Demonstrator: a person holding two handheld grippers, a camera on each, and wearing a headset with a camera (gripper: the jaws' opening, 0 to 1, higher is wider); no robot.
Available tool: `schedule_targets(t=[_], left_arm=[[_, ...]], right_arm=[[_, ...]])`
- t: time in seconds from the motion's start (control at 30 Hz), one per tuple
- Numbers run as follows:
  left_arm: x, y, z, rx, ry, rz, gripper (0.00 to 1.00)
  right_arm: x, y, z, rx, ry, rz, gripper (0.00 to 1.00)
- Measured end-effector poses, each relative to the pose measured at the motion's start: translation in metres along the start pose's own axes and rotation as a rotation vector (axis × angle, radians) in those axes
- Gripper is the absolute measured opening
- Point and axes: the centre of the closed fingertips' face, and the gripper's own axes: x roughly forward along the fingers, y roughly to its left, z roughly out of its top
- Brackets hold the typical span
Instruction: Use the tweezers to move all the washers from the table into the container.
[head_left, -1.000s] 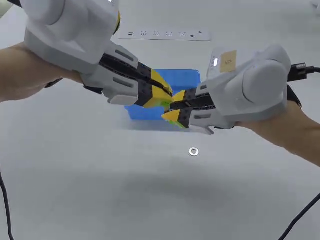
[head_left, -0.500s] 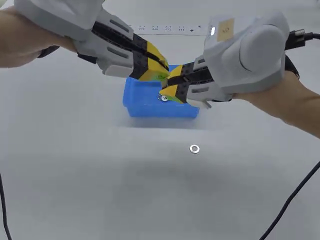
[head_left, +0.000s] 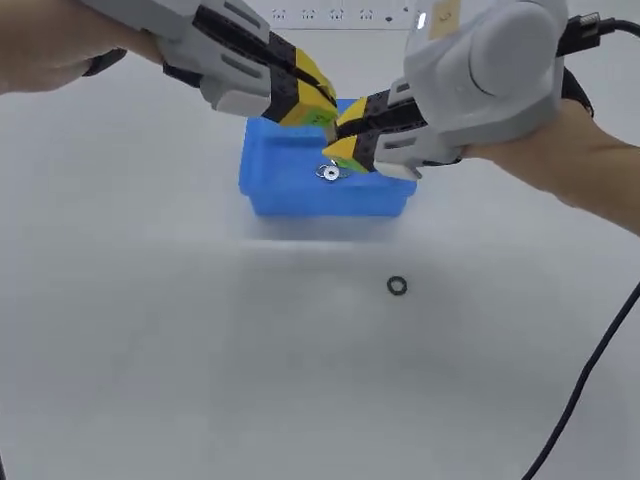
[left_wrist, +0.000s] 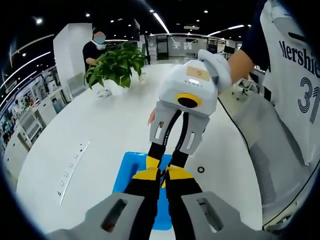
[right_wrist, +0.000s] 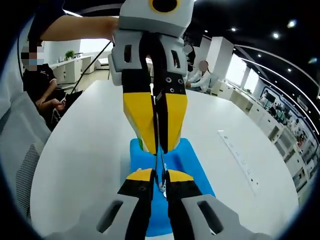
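A blue container (head_left: 290, 195) stands on the white table. Above it my two grippers meet tip to tip. My left gripper (head_left: 322, 108) comes in from the upper left, my right gripper (head_left: 342, 155) from the right. Both are shut on thin tweezers (right_wrist: 160, 165), which run between their yellow jaws. A silver washer (head_left: 329, 173) hangs at the tweezers' tip over the container's inside, also seen as the washer (right_wrist: 162, 187) in the right gripper view. A second washer (head_left: 397, 286) lies flat on the table in front of the container, apart from both grippers.
A power strip (head_left: 340, 15) lies at the table's far edge. A black cable (head_left: 590, 370) trails down the right side. A potted plant (left_wrist: 117, 65) stands beyond the table, with people around the room.
Both grippers, with the tweezers and the washer, have moved from in front of the container's near wall to above its inside. The washer on the table has stayed put.
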Motion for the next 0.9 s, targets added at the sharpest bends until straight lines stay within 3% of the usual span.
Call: schedule_targets(t=[0.23,0.47,0.6,0.9], left_arm=[[0.010,0.013,-0.020,-0.055,0.001,-0.005,0.08],[0.014,0.012,-0.026,-0.063,0.006,-0.014,0.08],[0.015,0.012,-0.025,-0.061,0.006,-0.016,0.08],[0.011,0.008,-0.006,-0.031,-0.011,-0.007,0.09]], right_arm=[[0.021,-0.006,-0.017,0.021,0.022,0.019,0.10],[0.026,-0.004,-0.024,0.031,0.031,0.033,0.10],[0.024,-0.004,-0.024,0.034,0.032,0.032,0.10],[0.010,-0.010,-0.015,0.033,0.015,-0.002,0.11]])
